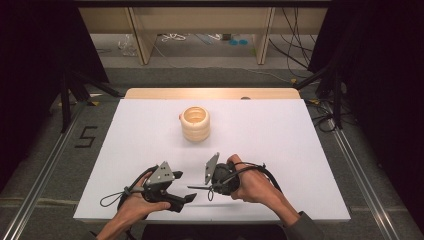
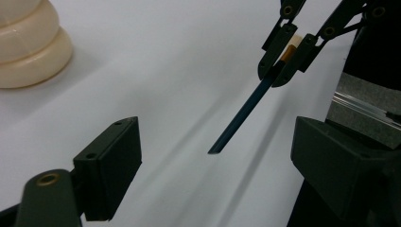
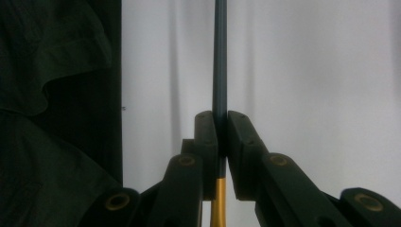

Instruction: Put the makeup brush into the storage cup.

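nearer than the ribbed, glossy cream holder [image 1: 195, 124] on the matte white table [image 1: 280, 130], the left gripper [image 1: 186, 198] has its blocky black jaws apart on nothing, and the right gripper [image 1: 193, 188] is clamped on a slim dark-blue pencil [image 2: 248, 106] with a yellow end.
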{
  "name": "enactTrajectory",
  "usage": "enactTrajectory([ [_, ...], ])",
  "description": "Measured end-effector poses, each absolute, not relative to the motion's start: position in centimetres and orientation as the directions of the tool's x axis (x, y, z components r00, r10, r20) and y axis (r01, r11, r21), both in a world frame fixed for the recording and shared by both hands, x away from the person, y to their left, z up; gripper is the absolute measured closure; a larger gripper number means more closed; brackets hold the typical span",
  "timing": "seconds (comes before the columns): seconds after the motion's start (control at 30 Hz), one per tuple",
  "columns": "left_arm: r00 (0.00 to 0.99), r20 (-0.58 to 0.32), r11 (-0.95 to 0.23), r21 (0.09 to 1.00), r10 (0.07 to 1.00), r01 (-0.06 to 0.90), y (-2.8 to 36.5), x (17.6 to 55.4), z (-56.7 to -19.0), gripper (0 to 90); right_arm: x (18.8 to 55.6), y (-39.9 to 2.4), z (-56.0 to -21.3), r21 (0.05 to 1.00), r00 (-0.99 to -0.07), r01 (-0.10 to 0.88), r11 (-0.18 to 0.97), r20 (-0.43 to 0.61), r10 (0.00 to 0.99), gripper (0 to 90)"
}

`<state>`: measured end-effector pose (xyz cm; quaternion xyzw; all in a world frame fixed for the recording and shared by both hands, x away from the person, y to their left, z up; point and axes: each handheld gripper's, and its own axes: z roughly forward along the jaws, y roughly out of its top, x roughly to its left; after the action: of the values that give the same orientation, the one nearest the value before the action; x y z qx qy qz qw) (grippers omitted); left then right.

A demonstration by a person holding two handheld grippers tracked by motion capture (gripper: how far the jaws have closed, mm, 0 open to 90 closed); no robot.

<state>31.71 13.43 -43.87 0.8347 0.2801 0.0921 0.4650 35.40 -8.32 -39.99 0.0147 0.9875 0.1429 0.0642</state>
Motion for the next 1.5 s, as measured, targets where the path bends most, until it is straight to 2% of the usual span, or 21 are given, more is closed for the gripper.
enactTrajectory([
  [0.27, 0.86, -0.12, -0.509, 0.762, 0.495, 0.399, 12.7, 32.2, -44.3, 18.1, 34.9, -7.8, -40.4, 0.274, -0.993, -0.038, 0.961, -0.121, -0.005, 83.5],
  [0.53, 0.871, -0.131, -0.554, 0.724, 0.474, 0.41, 12.4, 32.5, -44.2, 23.1, 34.5, -7.6, -40.4, 0.273, -0.994, -0.032, 0.961, -0.109, -0.002, 83.5],
  [0.6, 0.879, -0.126, -0.568, 0.72, 0.46, 0.4, 12.3, 32.5, -44.1, 23.5, 34.6, -7.5, -40.5, 0.273, -0.992, -0.062, 0.96, -0.12, -0.03, 83.5],
  [0.7, 0.874, -0.159, -0.568, 0.704, 0.459, 0.426, 11.9, 32.4, -44.2, 25.4, 34.4, -7.3, -40.5, 0.269, -0.993, -0.061, 0.961, -0.111, -0.032, 83.5],
  [0.77, 0.882, -0.142, -0.591, 0.693, 0.449, 0.413, 11.8, 32.5, -44.2, 26.9, 34.4, -7.2, -40.5, 0.266, -0.993, -0.061, 0.962, -0.111, -0.032, 83.5],
  [0.8, 0.88, -0.157, -0.588, 0.689, 0.448, 0.423, 11.7, 32.4, -44.2, 26.9, 34.6, -7.2, -40.6, 0.271, -0.989, -0.106, 0.957, -0.131, -0.073, 83.5],
  [0.87, 0.887, -0.152, -0.6, 0.685, 0.436, 0.412, 11.5, 32.4, -44.3, 28.4, 34.4, -7.0, -40.7, 0.283, -0.989, -0.11, 0.953, -0.126, -0.077, 83.5],
  [1.03, 0.893, -0.148, -0.629, 0.661, 0.425, 0.409, 11.2, 32.4, -44.4, 33.1, 34.3, -6.8, -40.9, 0.272, -0.986, -0.132, 0.953, -0.134, -0.099, 83.5],
  [1.13, 0.884, -0.167, -0.606, 0.671, 0.437, 0.426, 11.0, 32.4, -44.5, 38.7, 34.3, -6.7, -41.0, 0.273, -0.983, -0.149, 0.95, -0.146, -0.113, 83.5],
  [1.3, 0.903, -0.155, -0.642, 0.656, 0.402, 0.398, 10.9, 32.6, -44.7, 45.2, 34.1, -6.5, -40.9, 0.273, -0.983, -0.152, 0.95, -0.143, -0.116, 83.5],
  [1.4, 0.903, -0.15, -0.648, 0.65, 0.403, 0.397, 10.9, 32.5, -44.7, 47.7, 34.2, -6.5, -40.9, 0.28, -0.977, -0.185, 0.942, -0.16, -0.144, 83.5],
  [1.47, 0.897, -0.154, -0.635, 0.657, 0.415, 0.407, 10.7, 32.4, -44.8, 50.8, 34.1, -6.4, -40.9, 0.282, -0.978, -0.176, 0.943, -0.156, -0.136, 83.5],
  [1.5, 0.901, -0.151, -0.64, 0.656, 0.408, 0.399, 10.7, 32.5, -44.8, 52.3, 33.9, -6.4, -40.8, 0.271, -0.984, -0.141, 0.952, -0.139, -0.107, 83.5],
])
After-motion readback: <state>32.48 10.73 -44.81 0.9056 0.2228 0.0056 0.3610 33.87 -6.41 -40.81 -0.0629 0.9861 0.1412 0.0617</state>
